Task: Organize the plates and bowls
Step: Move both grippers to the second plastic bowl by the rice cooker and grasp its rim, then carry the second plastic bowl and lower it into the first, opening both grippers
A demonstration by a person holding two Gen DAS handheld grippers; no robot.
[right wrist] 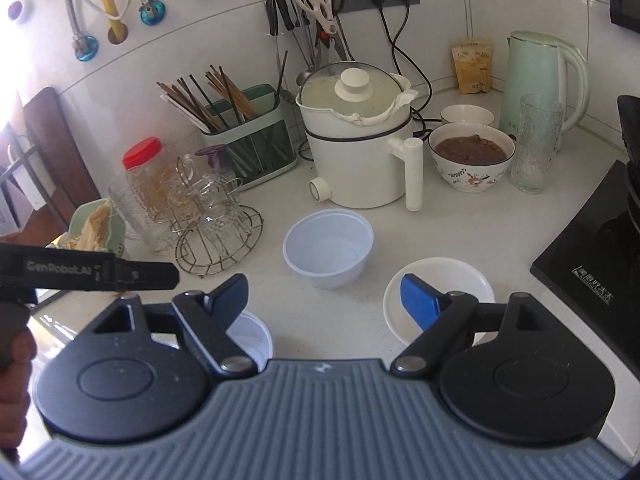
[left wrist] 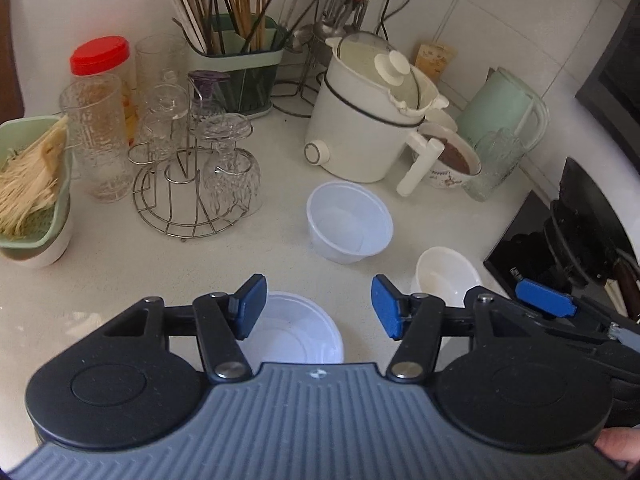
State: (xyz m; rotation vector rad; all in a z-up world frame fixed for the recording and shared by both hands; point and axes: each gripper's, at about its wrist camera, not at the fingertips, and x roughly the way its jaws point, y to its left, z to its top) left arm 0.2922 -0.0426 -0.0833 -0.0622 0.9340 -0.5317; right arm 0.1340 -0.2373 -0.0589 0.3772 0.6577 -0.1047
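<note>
Three pale dishes lie on the white counter (right wrist: 280, 300), and you can place all of them from the white electric pot (right wrist: 356, 160) at the back. Directly in front of the pot, a little apart from it, stands the translucent plastic bowl (right wrist: 328, 248), upright and empty. In front of the pot and to its right, beside the black stove (right wrist: 592, 264), lies the white shallow dish (right wrist: 440, 276). Much nearer to you than the pot, and slightly to its left, stands the second plastic bowl (left wrist: 296, 332), also upright.

Your left gripper (left wrist: 318, 308) has its jaws apart, about halfway, and they hold nothing; the second plastic bowl shows just under and between the blue pads, but the pads do not press on it. Your right gripper (right wrist: 324, 300) has its jaws wide apart and is also empty; its right blue pad (right wrist: 420, 304) stands over the white shallow dish, and I cannot tell whether it touches it.

To the right of the pot stands a flowered bowl (right wrist: 472, 160) with brown food, and to the left a wire rack (right wrist: 218, 236) with glasses.
</note>
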